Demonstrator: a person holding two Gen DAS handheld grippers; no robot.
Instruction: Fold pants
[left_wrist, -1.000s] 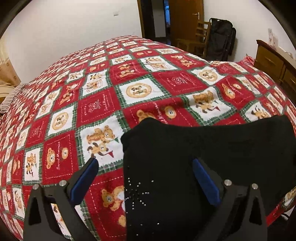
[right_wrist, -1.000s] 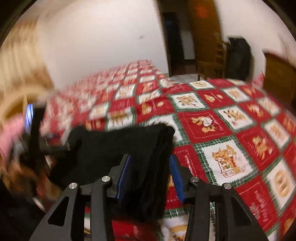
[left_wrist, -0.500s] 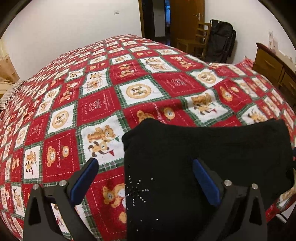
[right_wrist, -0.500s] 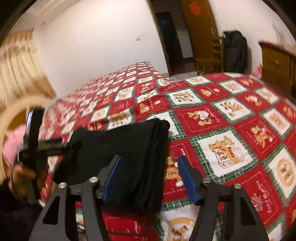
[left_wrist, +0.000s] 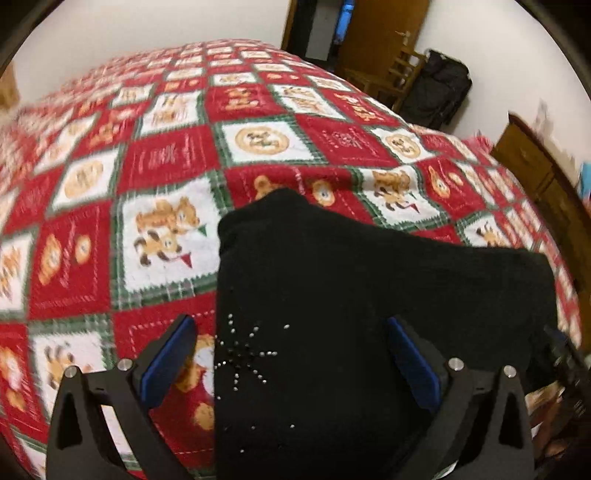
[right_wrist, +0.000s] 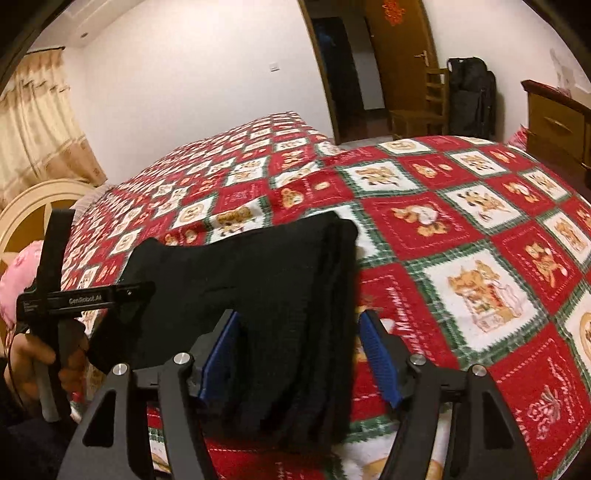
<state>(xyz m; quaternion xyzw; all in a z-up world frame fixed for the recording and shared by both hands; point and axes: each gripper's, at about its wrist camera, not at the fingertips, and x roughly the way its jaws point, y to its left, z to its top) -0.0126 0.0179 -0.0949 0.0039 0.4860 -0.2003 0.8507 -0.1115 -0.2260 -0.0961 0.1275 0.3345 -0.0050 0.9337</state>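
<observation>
The black pants (left_wrist: 369, 302) lie folded into a thick stack on the red patchwork bedspread (left_wrist: 155, 155), with a studded star pattern near the left edge. My left gripper (left_wrist: 288, 354) is open and empty, its jaws wide over the stack's left edge. In the right wrist view the pants (right_wrist: 258, 280) show their layered right edge. My right gripper (right_wrist: 301, 350) is open, its jaws straddling that layered edge without gripping it. The left gripper's body and the hand holding it show at the left of the right wrist view (right_wrist: 59, 295).
A wooden dresser (right_wrist: 554, 122) stands at the right of the bed. A wooden chair (right_wrist: 424, 107) and a black bag (right_wrist: 469, 99) stand by the doorway at the back. A curtain (right_wrist: 33, 122) and a cream headboard (right_wrist: 33, 206) are at the left.
My right gripper has opened, released the pants' layered edge and drawn back a little. My left gripper has stayed open and moved closer to the stack.
</observation>
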